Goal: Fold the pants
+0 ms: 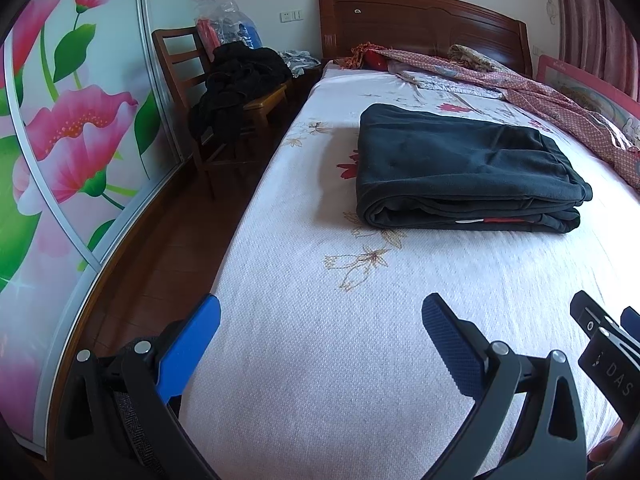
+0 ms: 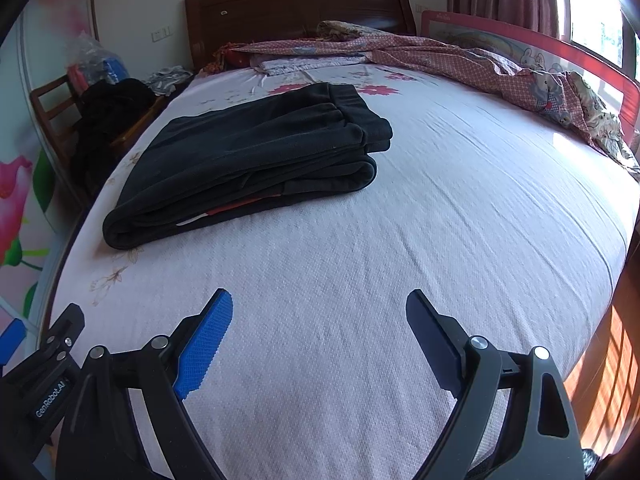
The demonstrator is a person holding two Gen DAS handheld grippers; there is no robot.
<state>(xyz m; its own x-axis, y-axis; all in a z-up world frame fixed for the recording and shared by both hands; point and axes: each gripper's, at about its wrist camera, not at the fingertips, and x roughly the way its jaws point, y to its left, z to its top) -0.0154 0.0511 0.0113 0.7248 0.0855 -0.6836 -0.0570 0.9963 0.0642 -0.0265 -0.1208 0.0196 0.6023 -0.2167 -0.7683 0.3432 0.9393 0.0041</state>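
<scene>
We held the left gripper (image 1: 320, 334) low over the near end of the bed (image 1: 320, 380), its blue-padded fingers (image 1: 444, 336) spread wide with nothing between them, and the right gripper (image 2: 320, 330) just beside it, likewise spread wide and empty. Both pointed down along the pale flowered sheet, touching no cloth. Ahead of them, well apart from either set of fingertips, lay the dark pants (image 1: 464, 168), folded into a thick flat bundle on the sheet, a rolled edge facing us. From the left wrist view the bundle sat ahead and slightly right; from the right wrist view, ahead and to the left. Beyond it a crumpled red patterned quilt (image 2: 460, 60) stretched toward the wooden headboard (image 1: 420, 24).
</scene>
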